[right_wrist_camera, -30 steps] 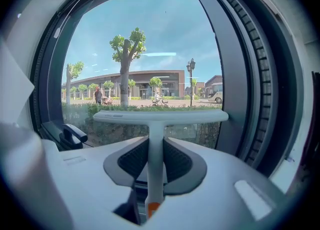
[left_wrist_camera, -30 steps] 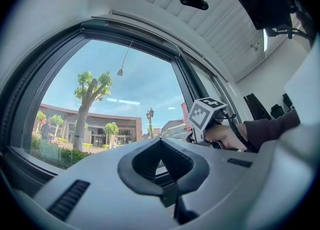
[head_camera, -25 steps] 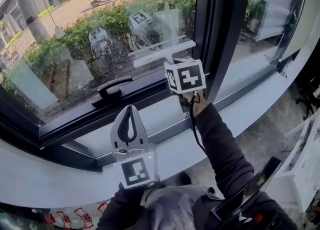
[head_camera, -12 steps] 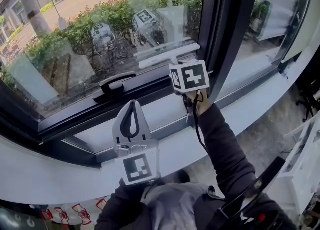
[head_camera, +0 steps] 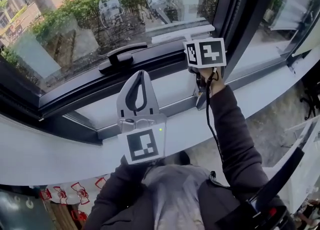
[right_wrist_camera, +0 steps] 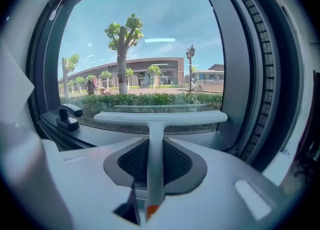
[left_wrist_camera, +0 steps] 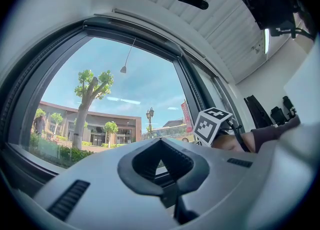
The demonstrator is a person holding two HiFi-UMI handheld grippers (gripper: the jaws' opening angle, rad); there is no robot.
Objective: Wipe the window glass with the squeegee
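Squeegee (right_wrist_camera: 155,160) sits in the right gripper (right_wrist_camera: 156,163), whose jaws are clenched on its stem from both sides. The stem runs straight out along the jaws, so the wide blade (head_camera: 182,32) lies level across the glass (head_camera: 75,39), the way a stroke needs it. The blade is low on the pane, close to the bottom edge, to the right of the latch (head_camera: 120,56) and just beside the dark frame (head_camera: 235,19). Its faint reflection shows just above it in the right gripper view, so I judge that the edge is against the glass or very near; real contact I cannot confirm. Being so low, the stroke looks almost at its end, with only a narrow strip of glass left under the blade. The grip is far back on the stem, which gives reach but also some lever, so the blade could tilt if pressed unevenly.

The left gripper (head_camera: 136,94) has its jaws together with nothing between them. It is held over the sill (head_camera: 50,164), well apart from the squeegee, I think only to stay out of the way.
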